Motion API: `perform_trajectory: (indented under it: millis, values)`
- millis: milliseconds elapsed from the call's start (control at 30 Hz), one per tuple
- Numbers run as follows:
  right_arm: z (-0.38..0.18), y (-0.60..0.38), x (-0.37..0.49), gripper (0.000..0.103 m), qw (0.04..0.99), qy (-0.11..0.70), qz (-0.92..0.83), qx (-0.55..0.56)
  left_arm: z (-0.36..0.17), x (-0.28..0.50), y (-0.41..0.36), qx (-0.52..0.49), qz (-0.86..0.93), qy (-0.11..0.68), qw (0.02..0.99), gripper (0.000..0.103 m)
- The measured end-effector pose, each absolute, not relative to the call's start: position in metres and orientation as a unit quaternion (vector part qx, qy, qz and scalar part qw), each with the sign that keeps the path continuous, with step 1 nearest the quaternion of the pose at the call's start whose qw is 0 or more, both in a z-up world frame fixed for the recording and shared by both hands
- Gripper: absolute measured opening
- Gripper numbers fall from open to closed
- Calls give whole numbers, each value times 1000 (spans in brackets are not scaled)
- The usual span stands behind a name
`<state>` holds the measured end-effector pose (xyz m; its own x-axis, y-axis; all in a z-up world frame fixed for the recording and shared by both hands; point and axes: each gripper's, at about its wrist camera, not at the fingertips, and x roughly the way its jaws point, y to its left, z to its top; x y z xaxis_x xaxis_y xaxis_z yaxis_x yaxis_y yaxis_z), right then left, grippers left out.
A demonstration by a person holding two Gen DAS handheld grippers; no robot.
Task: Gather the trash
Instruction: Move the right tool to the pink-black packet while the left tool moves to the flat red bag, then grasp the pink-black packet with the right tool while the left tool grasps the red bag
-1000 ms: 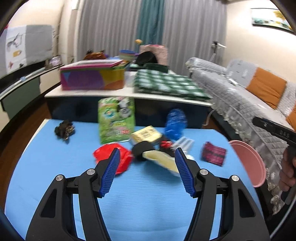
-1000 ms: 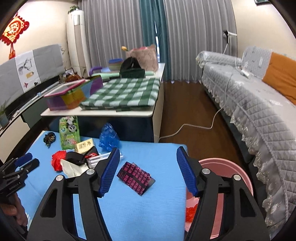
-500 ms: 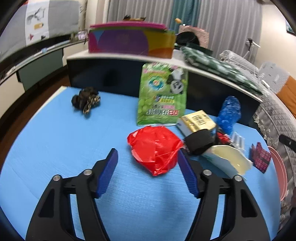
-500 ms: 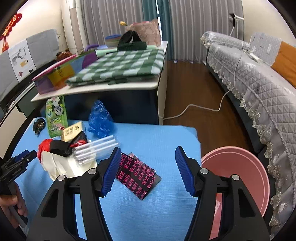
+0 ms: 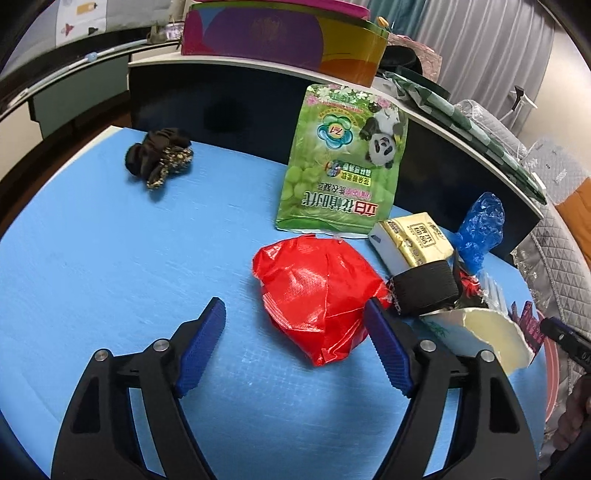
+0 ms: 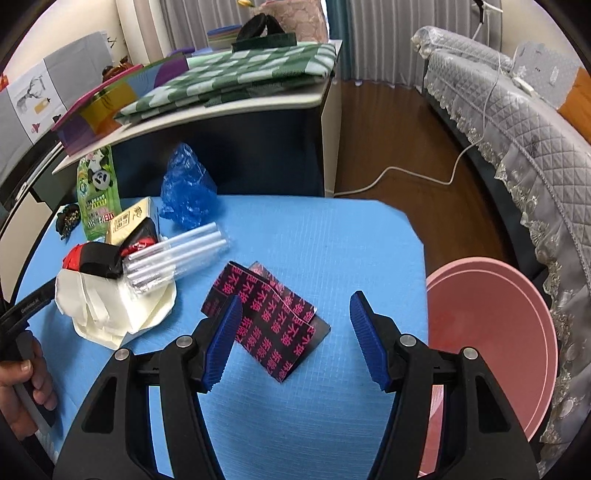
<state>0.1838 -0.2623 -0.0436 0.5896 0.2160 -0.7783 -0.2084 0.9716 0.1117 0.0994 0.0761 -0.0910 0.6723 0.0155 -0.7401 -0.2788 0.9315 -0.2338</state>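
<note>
left wrist view: red wrapper (image 5: 317, 299) lies between the left gripper (image 5: 295, 328)'s spread jaws, nearer the right one.

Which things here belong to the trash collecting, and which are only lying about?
Job: red plastic bag, black-pink wrapper, blue plastic bag, torn paper, pink bin.
Lying about: colourful box, checked cloth, sofa.

Grey curtains (image 6: 373, 33) hang ahead of me. To my right — a quilted grey sofa (image 6: 491, 122) on a dark wooden floor (image 6: 388, 140).
</note>
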Motion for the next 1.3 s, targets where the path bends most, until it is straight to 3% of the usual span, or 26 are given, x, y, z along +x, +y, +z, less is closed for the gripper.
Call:
perform_trajectory:
  millis: [133,200,333,500,767,1300]
  values:
    - [-50,-261,184,54,885,450,120,-2,-92,101,74,-173,73,399,897,72]
    - [-54,-261,184,50,880,461,118,-6,-91,100,70,-170,67,399,898,64]
    - [-58,-262,183,28,871,475,129,1,-87,99,63,-159,63,398,901,53]
    - [-50,-258,176,17,875,463,143,-4,-79,97,62,-153,62,393,905,37]
    - [-28,-250,162,2,889,428,163,-15,-68,88,57,-137,54,381,913,32]
    - [17,-262,133,2,924,353,146,-10,-34,63,41,-92,55,334,936,32]
